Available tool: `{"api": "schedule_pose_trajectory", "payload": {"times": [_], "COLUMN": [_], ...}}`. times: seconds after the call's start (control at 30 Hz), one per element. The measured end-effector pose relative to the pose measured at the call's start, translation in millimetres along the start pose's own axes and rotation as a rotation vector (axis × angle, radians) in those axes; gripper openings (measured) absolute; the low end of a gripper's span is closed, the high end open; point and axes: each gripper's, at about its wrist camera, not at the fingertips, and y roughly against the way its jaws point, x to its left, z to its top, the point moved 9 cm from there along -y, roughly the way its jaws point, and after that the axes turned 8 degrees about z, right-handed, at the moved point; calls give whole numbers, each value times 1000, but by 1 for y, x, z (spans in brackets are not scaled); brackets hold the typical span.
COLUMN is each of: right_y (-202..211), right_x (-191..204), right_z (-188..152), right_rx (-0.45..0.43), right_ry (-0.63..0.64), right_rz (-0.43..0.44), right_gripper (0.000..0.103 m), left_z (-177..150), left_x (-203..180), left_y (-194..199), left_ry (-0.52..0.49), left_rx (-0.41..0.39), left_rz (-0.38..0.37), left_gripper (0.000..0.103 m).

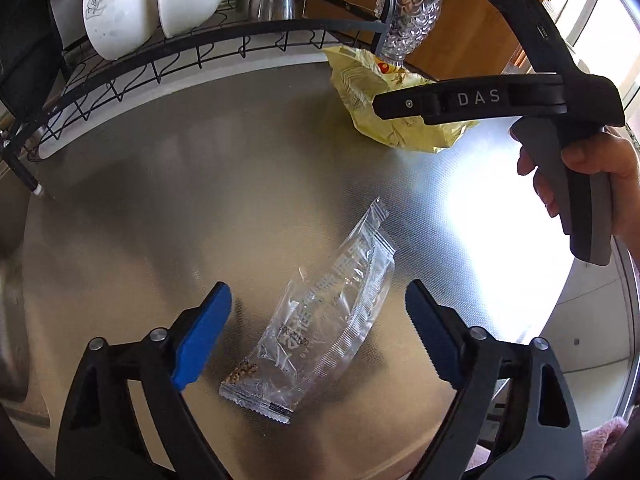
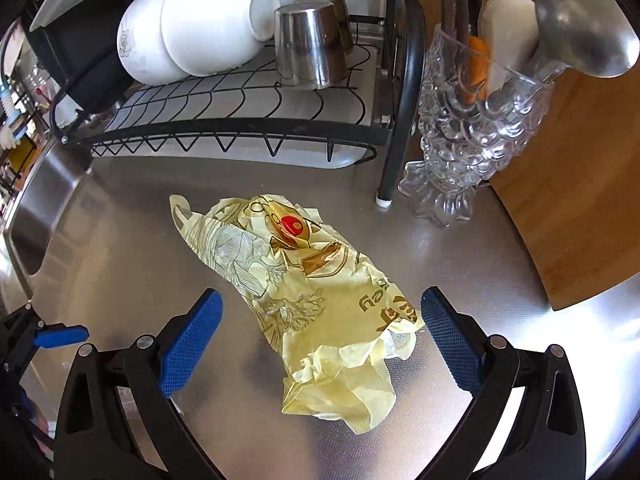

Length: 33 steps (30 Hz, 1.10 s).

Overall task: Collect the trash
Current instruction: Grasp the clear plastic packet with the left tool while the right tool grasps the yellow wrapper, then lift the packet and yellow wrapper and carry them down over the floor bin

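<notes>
Stainless steel counter (image 1: pixel 200 200) beside a dish rack (image 2: pixel 240 128). Left gripper (image 1: pixel 320 336), jaws apart, straddles a clear wrapper (image 1: pixel 320 320); right gripper (image 2: pixel 320 340), jaws apart, straddles a crumpled yellow bag (image 2: pixel 312 292). Both lie flat on the counter.

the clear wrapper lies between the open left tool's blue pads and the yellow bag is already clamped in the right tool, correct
Not quite. The clear wrapper does lie between the open left tool's pads, but the yellow bag is not clamped. The right wrist view shows the right tool open, its blue pads standing apart on either side of the bag on the steel counter.
</notes>
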Motion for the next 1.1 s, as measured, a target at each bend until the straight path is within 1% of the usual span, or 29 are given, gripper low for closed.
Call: {"api": "schedule_pose_trajectory", "payload": {"times": [0.07,0.1,0.13,0.17,0.2,0.23,0.27,0.3,0.33,0.37,0.4,0.43,0.5,0.6,0.7,0.97,1.1], "right_y": [-6,-8,-10,-11,-12,-12,-10,-10,-10,-9,-8,-7,-5,1,13,73,115], "right_x": [1,2,3,4,5,6,6,7,8,10,11,13,16,19,23,37,45], "right_z": [-4,-7,-8,-10,-10,-10,-11,-12,-13,-14,-15,-17,-19,-24,-27,-28,-28], "right_rx": [13,19,25,28,25,25,25,28,31,32,34,35,41,42,26,-52,-103], "right_ry": [2,8,19,35,45,46,49,51,51,50,49,48,49,60,64,86,105], "right_rz": [-2,-6,-18,-37,-41,-43,-54,-55,-51,-43,-36,-27,-14,-20,-17,-24,-33], "right_gripper": [96,91,83,79,72,59,58,55,50,47,38,34,29,26,26,26,26], "left_z": [-3,-5,-5,-5,-4,-4,-3,-3,-1,0,3,4,8,11,16,33,35], "left_x": [1,1,3,3,3,4,4,4,3,2,1,0,-1,-4,-4,4,4], "left_y": [-5,-7,-7,-7,-7,-7,-7,-7,-6,-5,-3,-1,0,8,24,82,119], "left_ry": [4,6,3,2,4,8,10,10,9,5,1,-4,-9,-12,3,5,-1], "left_rx": [13,18,9,5,5,6,5,2,-3,-11,-22,-30,-30,-52,-86,-200,-257], "left_rz": [-5,-6,2,4,2,2,1,1,5,7,10,16,19,29,37,86,105], "left_gripper": [64,61,57,50,45,35,28,25,19,12,9,2,1,0,0,0,0]}}
